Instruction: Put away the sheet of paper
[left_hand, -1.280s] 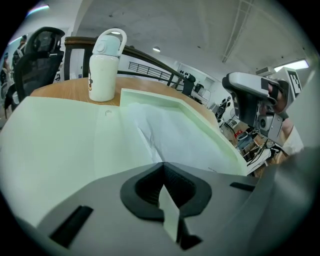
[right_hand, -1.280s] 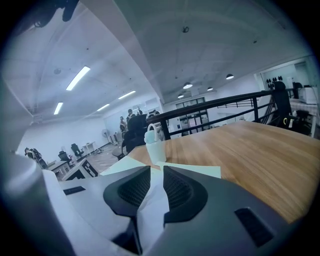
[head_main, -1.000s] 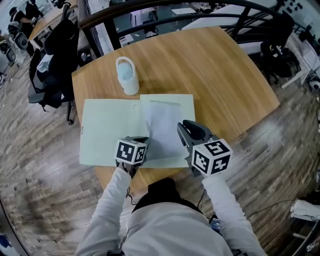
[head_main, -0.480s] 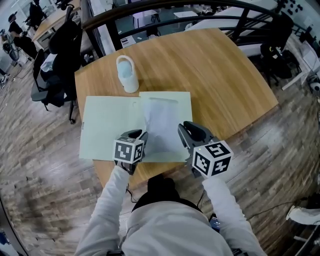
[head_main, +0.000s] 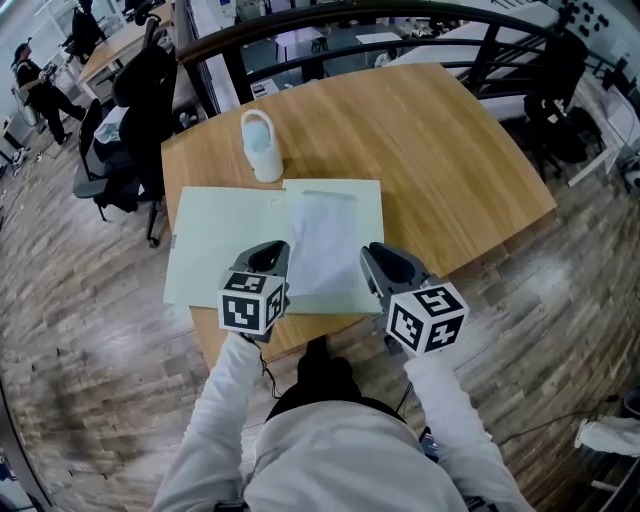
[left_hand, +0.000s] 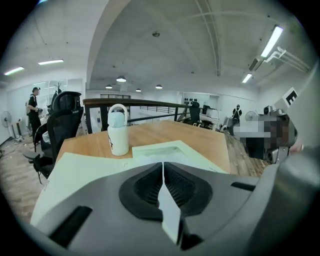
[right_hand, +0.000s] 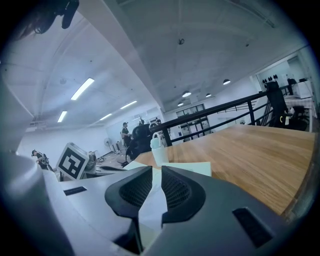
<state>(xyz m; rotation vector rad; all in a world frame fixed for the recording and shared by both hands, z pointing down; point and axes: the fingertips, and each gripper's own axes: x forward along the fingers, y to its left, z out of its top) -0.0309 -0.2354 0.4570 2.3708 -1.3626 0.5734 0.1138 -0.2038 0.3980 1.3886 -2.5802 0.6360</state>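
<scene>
A white sheet of paper (head_main: 325, 240) lies on the right half of an open pale green folder (head_main: 215, 250) on the wooden table. My left gripper (head_main: 278, 248) is at the sheet's near left corner, raised above the folder. In the left gripper view its jaws (left_hand: 163, 165) are shut on a thin white edge of the sheet (left_hand: 170, 220). My right gripper (head_main: 372, 252) is at the near right side of the sheet. Its jaws (right_hand: 156, 169) have just been closing and still show a gap, with the pale sheet (right_hand: 150, 200) running between them.
A white bottle with a loop handle (head_main: 262, 148) stands just beyond the folder's far edge, also seen as the bottle (left_hand: 117, 131) in the left gripper view. The table's near edge (head_main: 300, 340) is close to both grippers. Office chairs (head_main: 140, 100) and a railing (head_main: 300, 30) lie beyond the table.
My left gripper has risen from the folder with the sheet's corner in it and now looms larger. The right gripper has shifted slightly toward the sheet's right edge.
</scene>
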